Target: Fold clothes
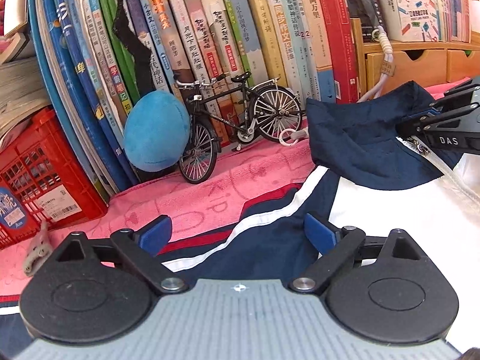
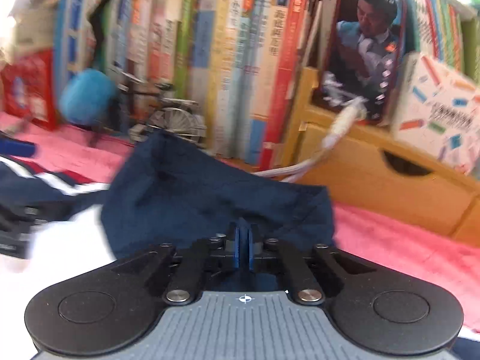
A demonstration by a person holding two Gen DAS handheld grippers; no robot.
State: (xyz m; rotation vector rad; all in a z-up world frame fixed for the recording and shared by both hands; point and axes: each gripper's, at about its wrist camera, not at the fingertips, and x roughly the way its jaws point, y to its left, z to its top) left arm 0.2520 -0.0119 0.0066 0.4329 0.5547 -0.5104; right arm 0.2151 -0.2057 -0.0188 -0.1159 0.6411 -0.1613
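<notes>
A navy, white and red jacket (image 1: 375, 210) lies on a pink towel (image 1: 210, 192). My left gripper (image 1: 238, 235) is open, its blue pads (image 1: 157, 234) spread over the jacket's striped navy shoulder without gripping it. The navy collar (image 1: 360, 138) stands raised at the right. There my right gripper (image 1: 403, 124) comes in from the side with its fingers together on the collar near the white zipper (image 1: 420, 150). In the blurred right wrist view, my right gripper (image 2: 243, 244) is shut on the navy collar (image 2: 195, 192), which bunches in front of the pads.
A row of upright books (image 1: 240, 30) lines the back. In front stand a model bicycle (image 1: 240, 126), a blue plush ball (image 1: 156, 132) and a red crate (image 1: 39, 180). A wooden drawer box (image 2: 375, 186), a phone (image 2: 363, 48) and a white cable (image 2: 300, 165) are at the right.
</notes>
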